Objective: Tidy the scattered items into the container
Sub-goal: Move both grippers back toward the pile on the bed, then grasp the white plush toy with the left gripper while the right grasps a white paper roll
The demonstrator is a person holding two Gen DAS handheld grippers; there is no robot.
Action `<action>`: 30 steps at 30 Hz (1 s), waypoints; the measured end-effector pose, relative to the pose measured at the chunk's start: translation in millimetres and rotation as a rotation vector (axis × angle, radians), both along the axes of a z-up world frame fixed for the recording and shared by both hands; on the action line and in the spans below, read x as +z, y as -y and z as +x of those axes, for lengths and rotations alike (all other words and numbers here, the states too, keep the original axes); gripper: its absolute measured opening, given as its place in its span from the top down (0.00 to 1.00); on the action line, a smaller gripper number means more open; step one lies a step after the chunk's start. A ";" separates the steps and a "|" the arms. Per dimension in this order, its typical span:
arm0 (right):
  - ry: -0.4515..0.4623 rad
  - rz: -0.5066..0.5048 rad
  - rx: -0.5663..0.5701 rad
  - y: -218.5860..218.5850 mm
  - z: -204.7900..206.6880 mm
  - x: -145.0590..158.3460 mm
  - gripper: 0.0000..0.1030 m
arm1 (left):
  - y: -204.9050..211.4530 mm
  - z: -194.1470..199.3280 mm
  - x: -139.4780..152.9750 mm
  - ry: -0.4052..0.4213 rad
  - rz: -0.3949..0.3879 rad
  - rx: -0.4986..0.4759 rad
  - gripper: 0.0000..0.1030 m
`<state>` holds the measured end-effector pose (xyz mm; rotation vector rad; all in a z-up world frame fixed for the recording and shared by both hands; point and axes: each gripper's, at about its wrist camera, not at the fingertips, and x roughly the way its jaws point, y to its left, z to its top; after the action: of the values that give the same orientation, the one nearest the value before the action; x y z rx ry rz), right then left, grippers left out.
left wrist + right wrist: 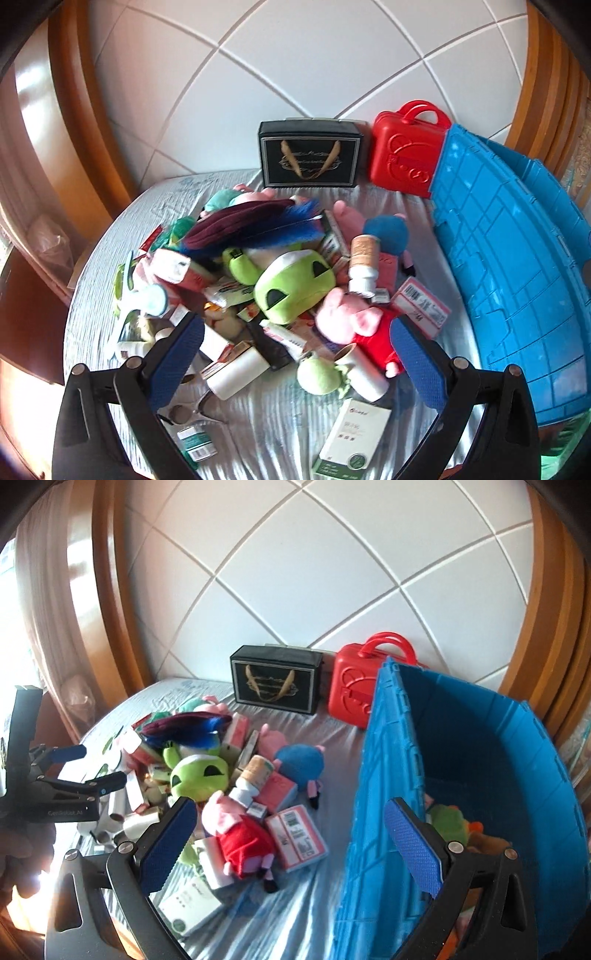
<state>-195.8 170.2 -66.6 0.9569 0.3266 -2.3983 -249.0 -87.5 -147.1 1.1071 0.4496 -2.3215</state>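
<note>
The left gripper has its fingers spread wide over the toy pile at frame centre on the bed. The right gripper, fingers also wide and empty, straddles the wall of the blue crate at right.

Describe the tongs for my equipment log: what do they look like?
Both tongs, left and right, have glossy black, cut-out frames with silver screw heads. The fingers carry blue, textured pads. From the right view, the left tongs show faint white lettering on the body.
</note>
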 end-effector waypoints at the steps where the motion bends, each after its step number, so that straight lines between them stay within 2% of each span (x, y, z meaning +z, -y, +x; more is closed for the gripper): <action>1: 0.006 0.005 0.006 9.4 3.0 -4.6 0.00 | 8.0 9.7 -7.9 0.015 -0.002 0.013 0.01; 7: 0.038 0.017 0.033 57.6 19.0 -34.3 0.00 | 54.6 68.4 -54.2 0.070 0.025 0.093 0.01; 13: 0.086 0.064 0.048 97.7 24.9 -78.2 0.00 | 94.9 113.3 -100.3 0.122 0.056 0.166 0.01; 17: 0.108 0.094 0.082 120.6 31.7 -117.5 0.00 | 119.4 139.5 -131.9 0.156 0.095 0.212 0.01; 21: 0.180 0.162 0.086 138.0 35.3 -162.9 0.00 | 141.3 164.2 -168.9 0.192 0.145 0.265 0.01; 25: 0.215 0.198 0.095 146.7 43.3 -185.8 0.00 | 158.6 176.5 -203.4 0.224 0.204 0.293 0.01; 30: 0.237 0.220 0.093 147.8 50.4 -208.9 0.00 | 166.7 168.0 -236.0 0.266 0.229 0.258 0.01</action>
<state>-145.4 22.4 -275.6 1.2811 0.5401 -2.1688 -81.0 -254.3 -383.1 1.3561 0.7215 -1.9023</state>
